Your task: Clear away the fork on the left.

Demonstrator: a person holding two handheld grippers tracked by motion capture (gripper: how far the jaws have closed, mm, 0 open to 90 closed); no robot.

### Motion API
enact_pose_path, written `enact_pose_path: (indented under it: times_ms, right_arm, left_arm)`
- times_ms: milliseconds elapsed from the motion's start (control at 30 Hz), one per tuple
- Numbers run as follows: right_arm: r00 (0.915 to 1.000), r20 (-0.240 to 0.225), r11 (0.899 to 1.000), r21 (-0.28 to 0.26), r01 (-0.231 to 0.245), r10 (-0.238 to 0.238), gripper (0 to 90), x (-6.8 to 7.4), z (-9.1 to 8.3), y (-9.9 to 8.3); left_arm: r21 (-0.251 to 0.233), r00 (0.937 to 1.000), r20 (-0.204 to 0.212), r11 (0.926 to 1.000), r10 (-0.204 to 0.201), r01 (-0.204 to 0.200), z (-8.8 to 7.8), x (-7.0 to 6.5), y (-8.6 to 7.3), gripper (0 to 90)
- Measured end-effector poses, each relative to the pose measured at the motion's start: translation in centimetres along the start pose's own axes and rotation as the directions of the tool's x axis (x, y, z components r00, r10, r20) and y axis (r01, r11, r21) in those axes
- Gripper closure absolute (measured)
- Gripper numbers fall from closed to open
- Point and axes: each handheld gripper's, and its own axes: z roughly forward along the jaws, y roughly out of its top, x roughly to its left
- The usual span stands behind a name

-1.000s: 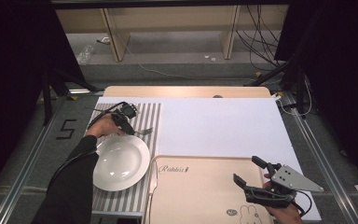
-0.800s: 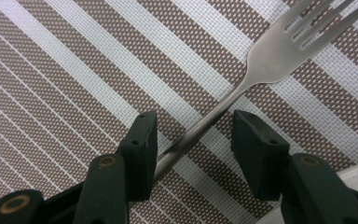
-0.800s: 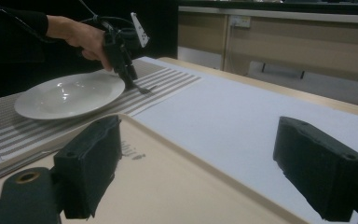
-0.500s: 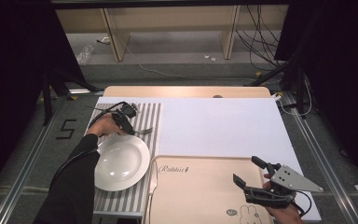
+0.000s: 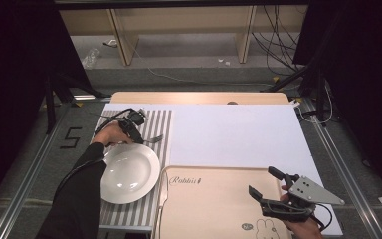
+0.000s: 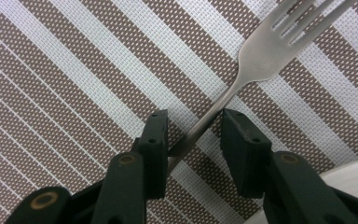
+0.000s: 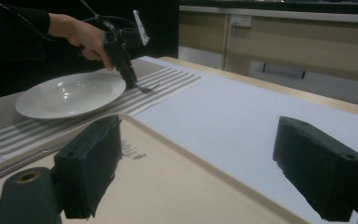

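The left gripper (image 6: 193, 133) has just been closing, its jaws straddling but not yet pinching the thin silver metal fork (image 6: 242, 79) on the striped placemat (image 6: 65, 84) near the table's left edge. The fork looks stiff, light and slippery; grip mid-handle. The right gripper (image 5: 267, 188) hangs open.

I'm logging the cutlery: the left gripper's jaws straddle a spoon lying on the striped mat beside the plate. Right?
Not quite: it is a fork, not a spoon. The left gripper view shows its tines. The rest holds: the left gripper straddles its handle on the striped mat, beside the plate.
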Motion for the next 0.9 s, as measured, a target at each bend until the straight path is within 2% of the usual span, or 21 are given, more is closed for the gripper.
enact_pose_path:
  times_ms: [67, 467, 700, 900]
  right_arm:
    - [1.0, 0.0, 1.0, 0.0, 0.0, 0.0, 16.1, 0.0, -0.01, 0.0]
    - [1.0, 0.001, 1.0, 0.002, 0.0, 0.0, 16.2, -0.01, -0.01, -0.01]
    - [1.0, 0.001, 1.0, 0.001, 0.001, -0.001, 16.2, 0.01, -0.03, 0.0]
    - [1.0, 0.002, 1.0, 0.005, 0.004, -0.004, 16.2, -0.03, -0.03, -0.01]
  left_arm:
    - [0.001, 0.9999, 0.012, 0.9999, -0.01, 0.01, 0.0, 0.04, 0.01, 63.6]
    - [-0.005, 0.9994, 0.033, 1.0, 0.008, -0.008, -0.04, -0.2, -0.04, 75.0]
    - [-0.005, 0.9995, 0.03, 1.0, 0.007, -0.007, -0.08, -0.36, -0.03, 83.4]
    - [-0.009, 0.9996, 0.03, 1.0, 0.004, -0.004, -0.11, -0.39, -0.14, 84.3]
